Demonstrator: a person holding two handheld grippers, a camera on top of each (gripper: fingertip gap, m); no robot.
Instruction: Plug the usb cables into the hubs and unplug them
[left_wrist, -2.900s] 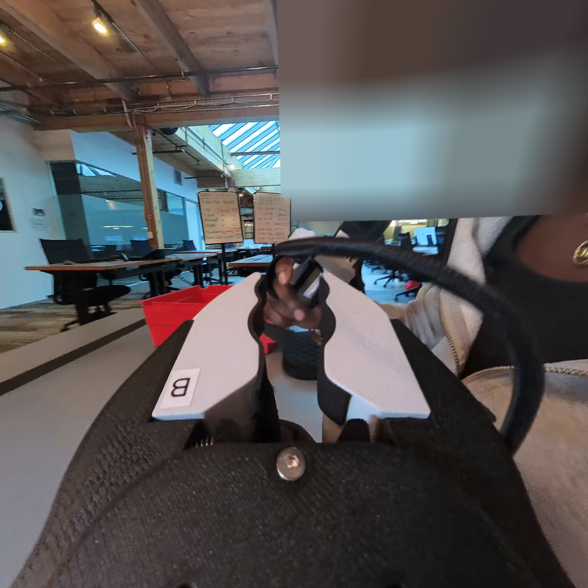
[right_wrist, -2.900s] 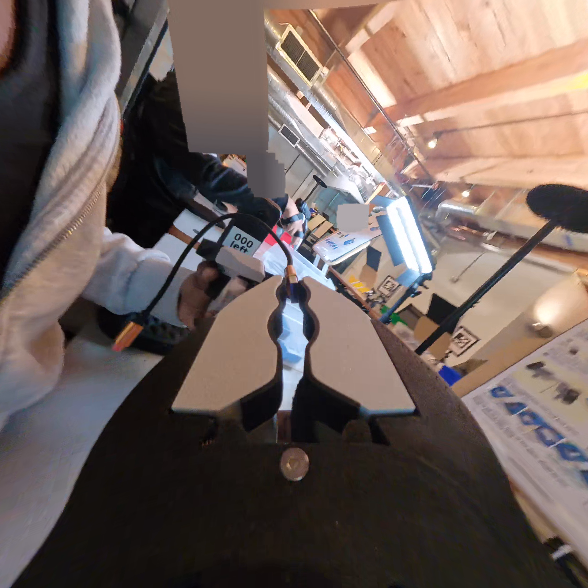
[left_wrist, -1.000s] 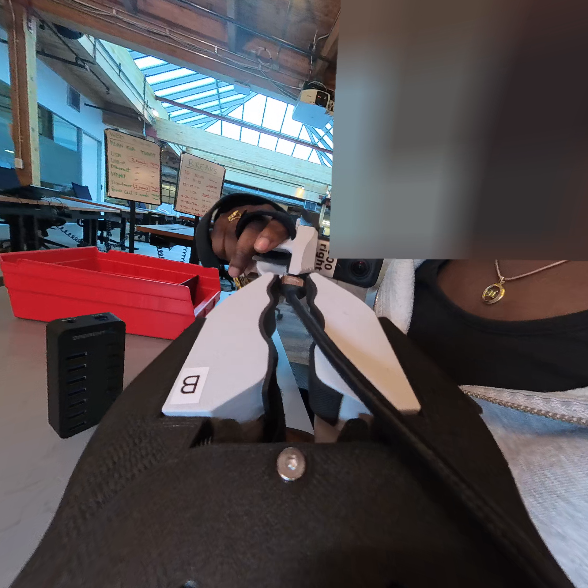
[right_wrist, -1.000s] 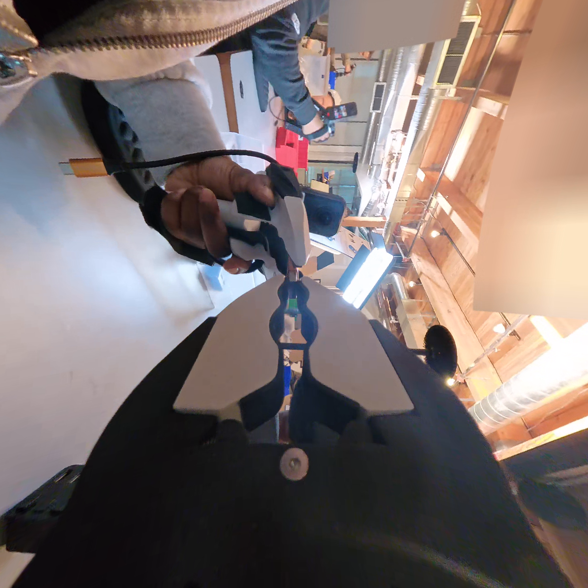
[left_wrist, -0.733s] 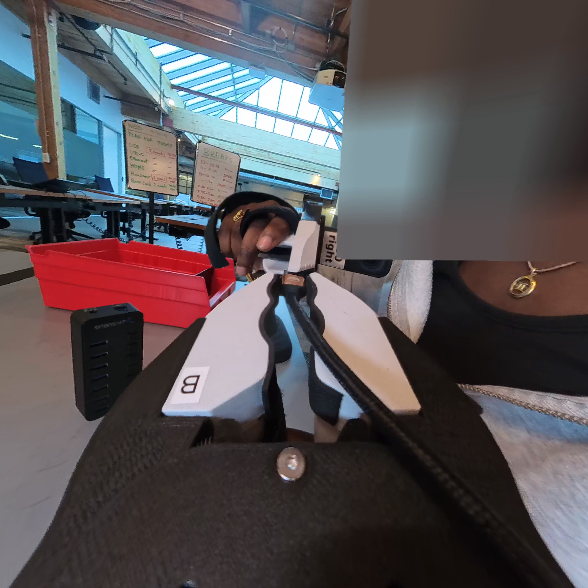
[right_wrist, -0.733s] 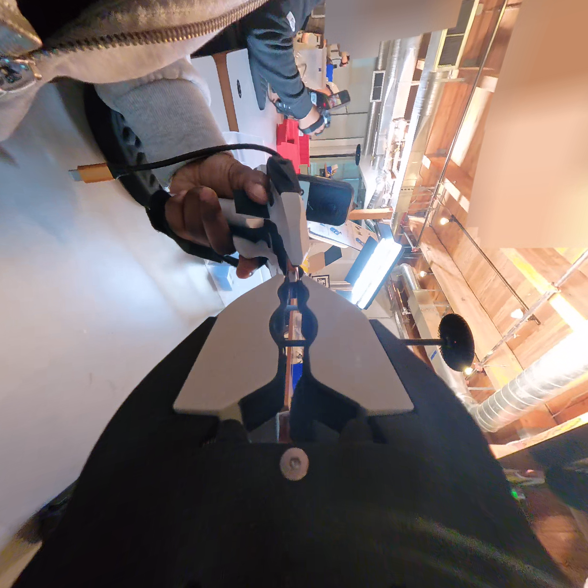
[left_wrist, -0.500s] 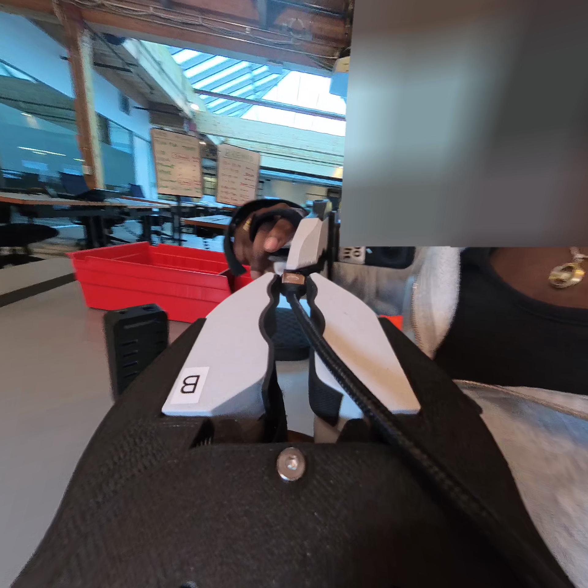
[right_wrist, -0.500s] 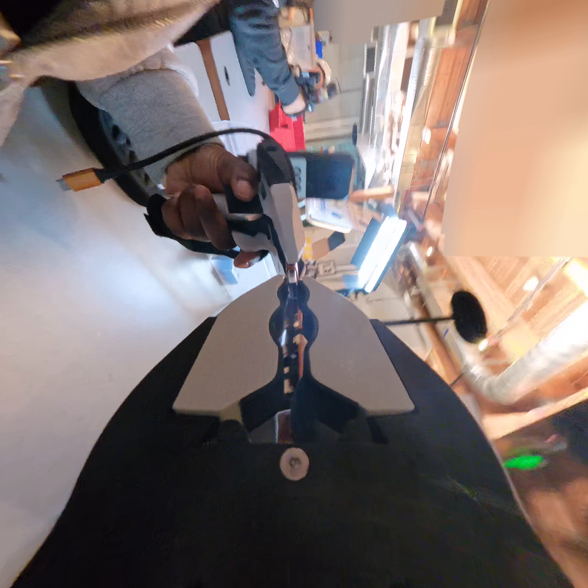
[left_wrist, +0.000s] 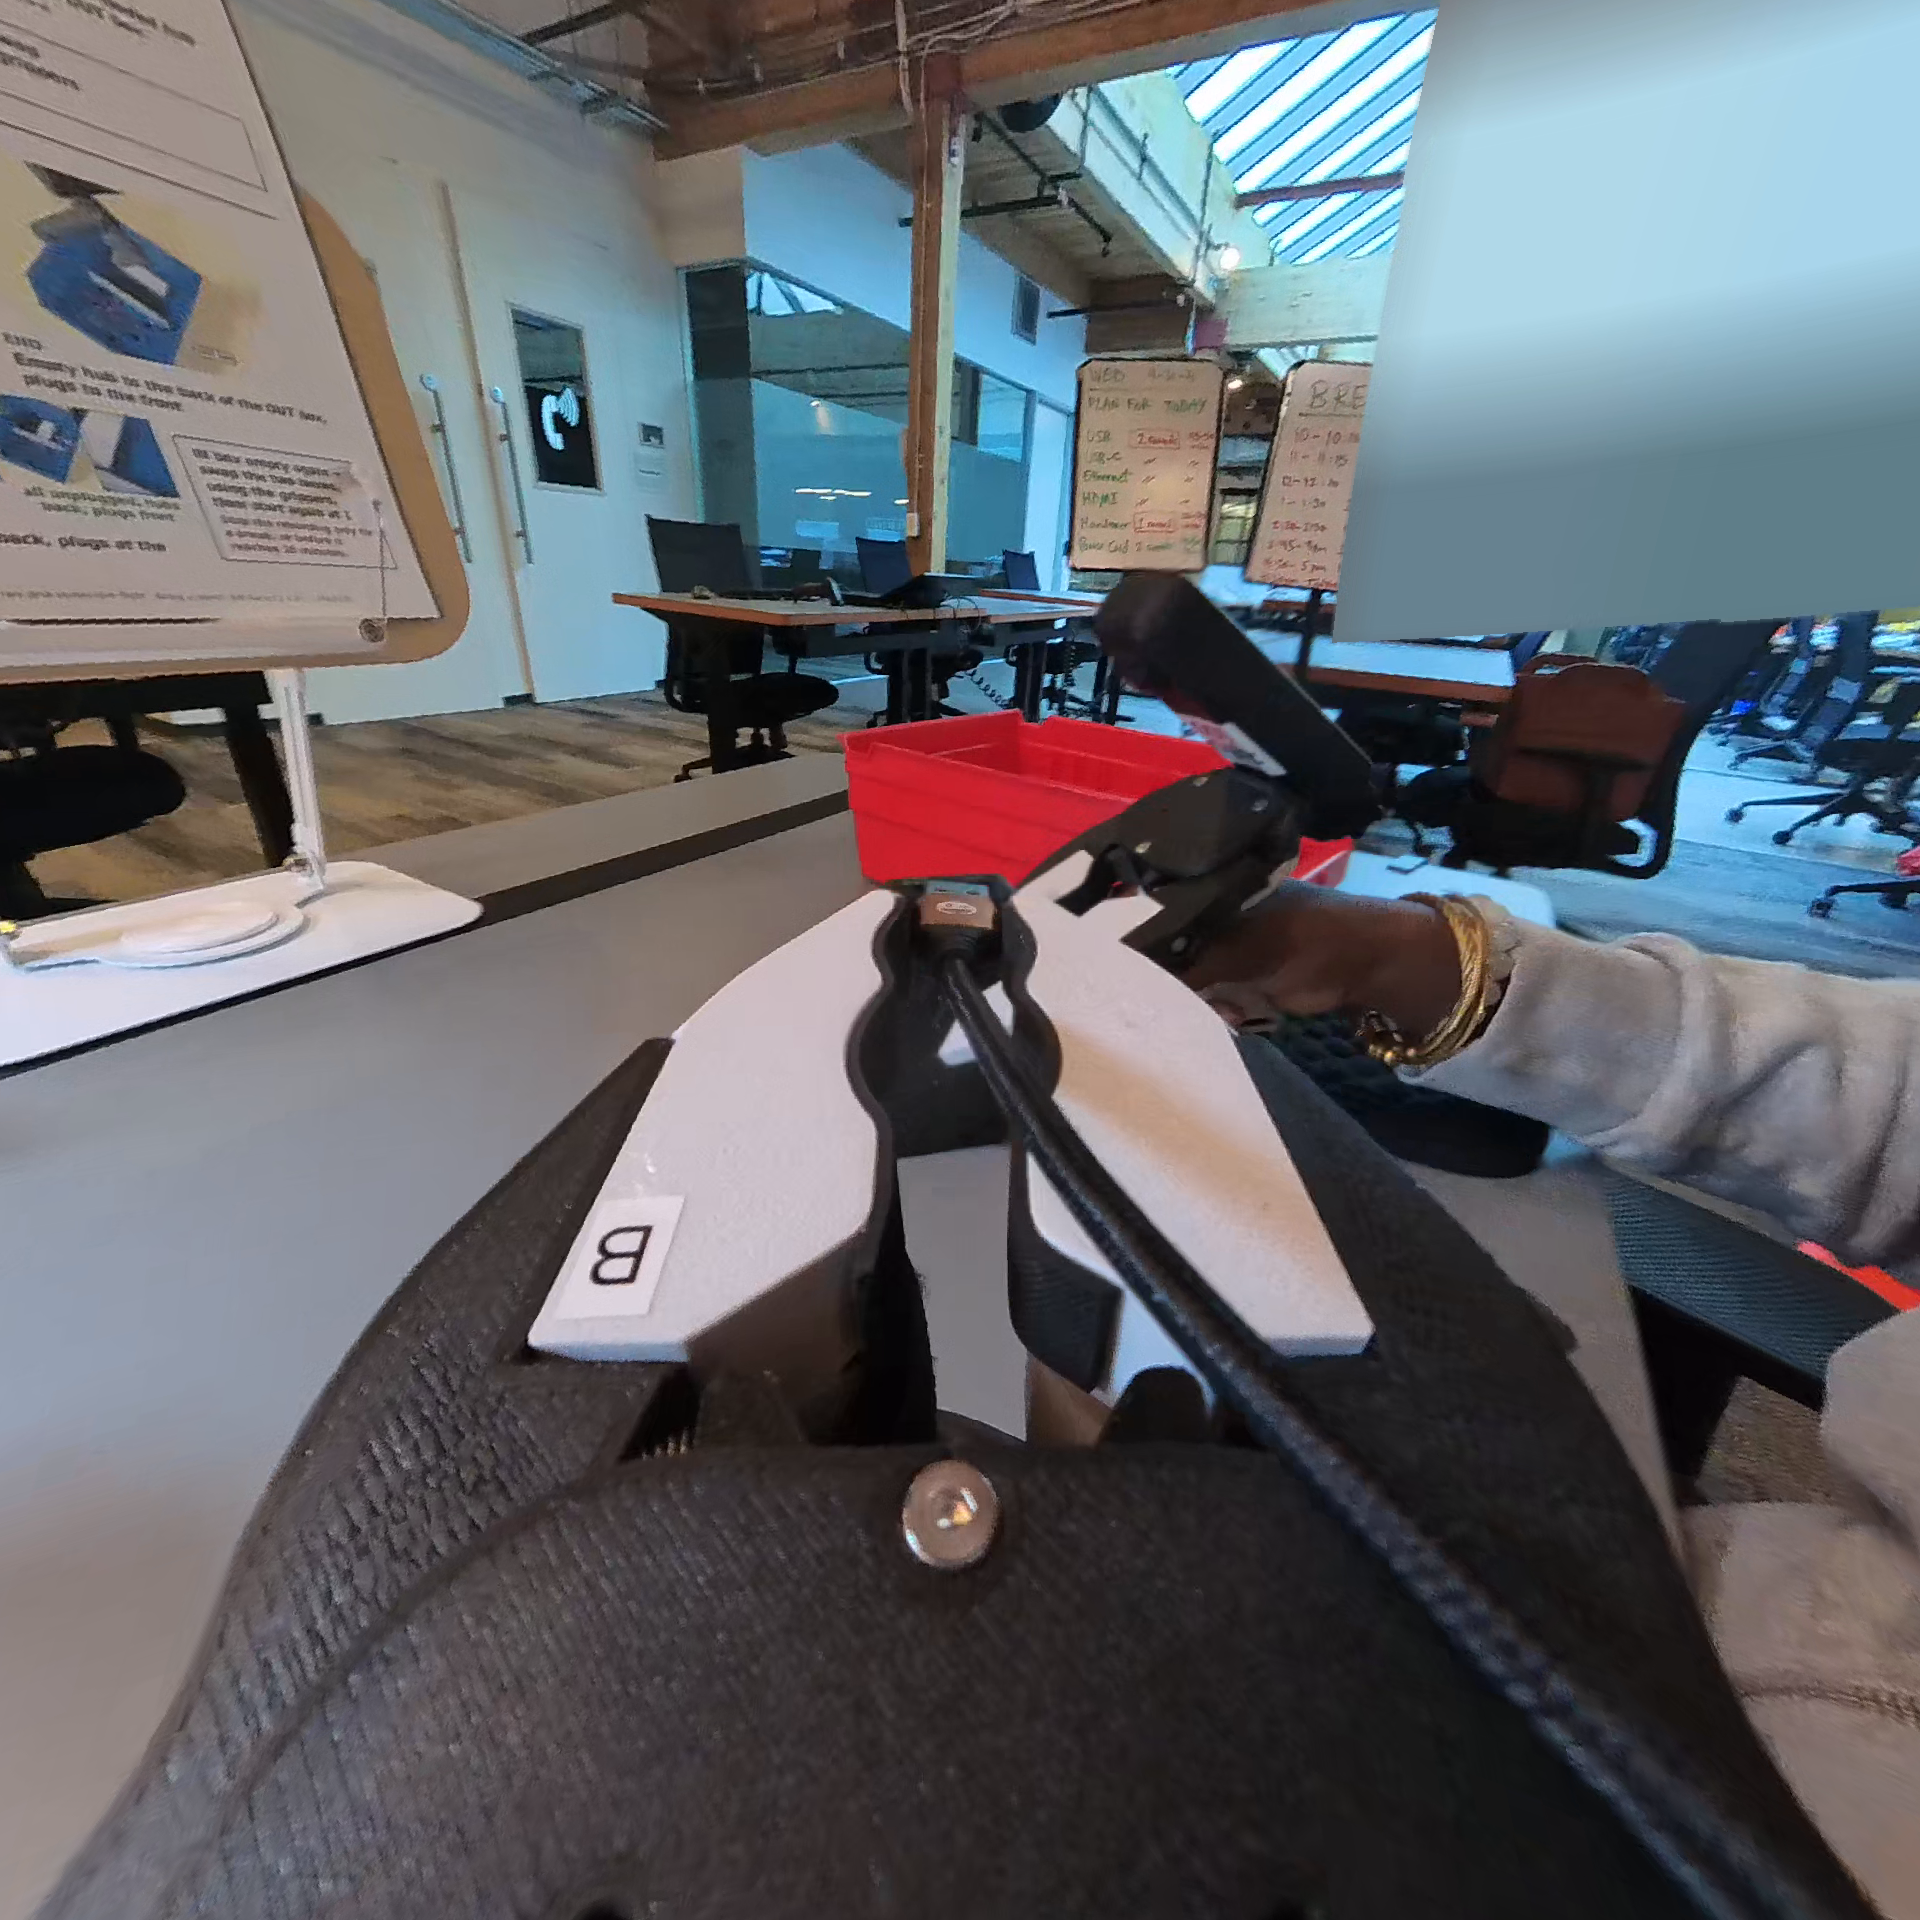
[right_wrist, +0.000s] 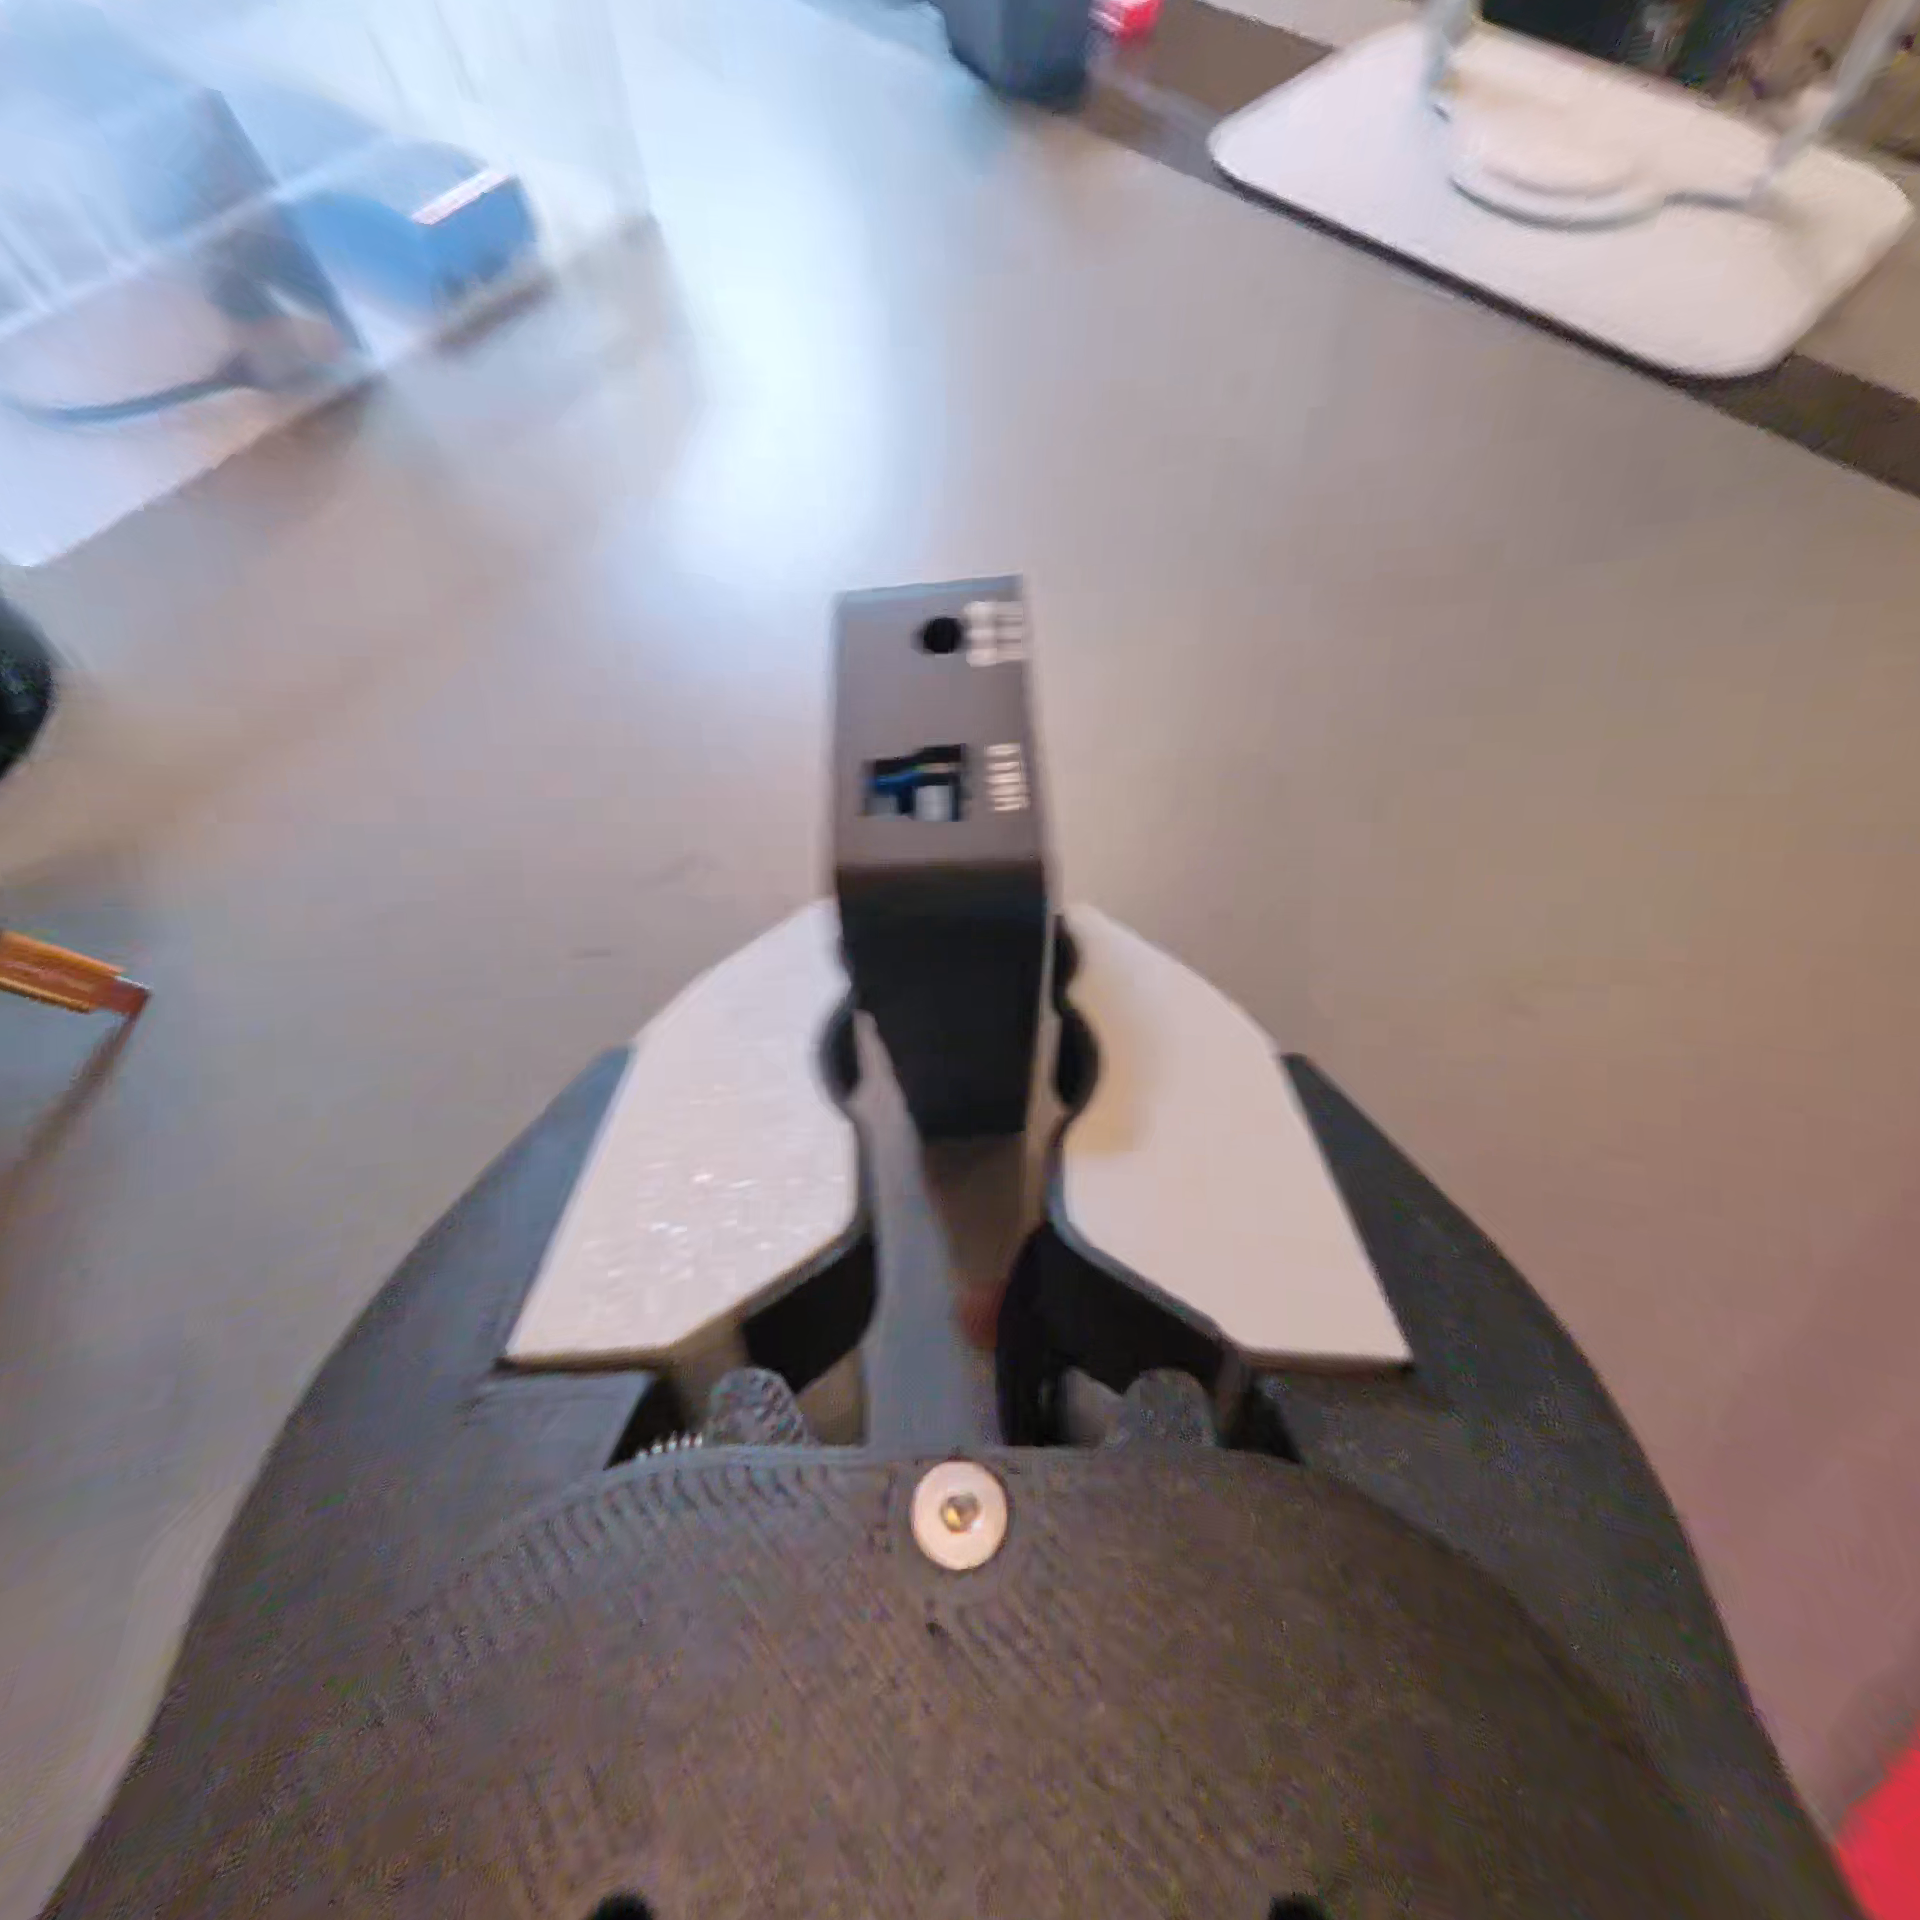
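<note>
My left gripper (left_wrist: 958, 914) is shut on the metal plug (left_wrist: 956, 912) of a black braided USB cable (left_wrist: 1049, 1122), which trails back over its right finger. It is held above the grey table (left_wrist: 312, 1091). My right gripper (right_wrist: 951, 1029) is angled down at the table, and its fingers (right_wrist: 727, 1132) press both sides of a black hub (right_wrist: 940, 831) that stands between them. The hub's top face shows a round socket and a blue port. In the left wrist view the right gripper (left_wrist: 1117, 899) is just beyond my left fingertips, in a hand with a gold bracelet. The hub is hidden there.
A red bin (left_wrist: 987, 790) stands behind the grippers. A white stand base (left_wrist: 239, 925) with a sign board is at the left; the base also shows in the right wrist view (right_wrist: 1558, 177). An orange plug (right_wrist: 62, 971) lies at the left. Blurred blue items (right_wrist: 416, 239) lie farther back. The left gripper's tips are roughly 15 cm from the right gripper's.
My right gripper has left the mid-air spot at my left fingertips, swung down to the table, opened and closed around the hub. My left gripper has turned left, still holding the plug.
</note>
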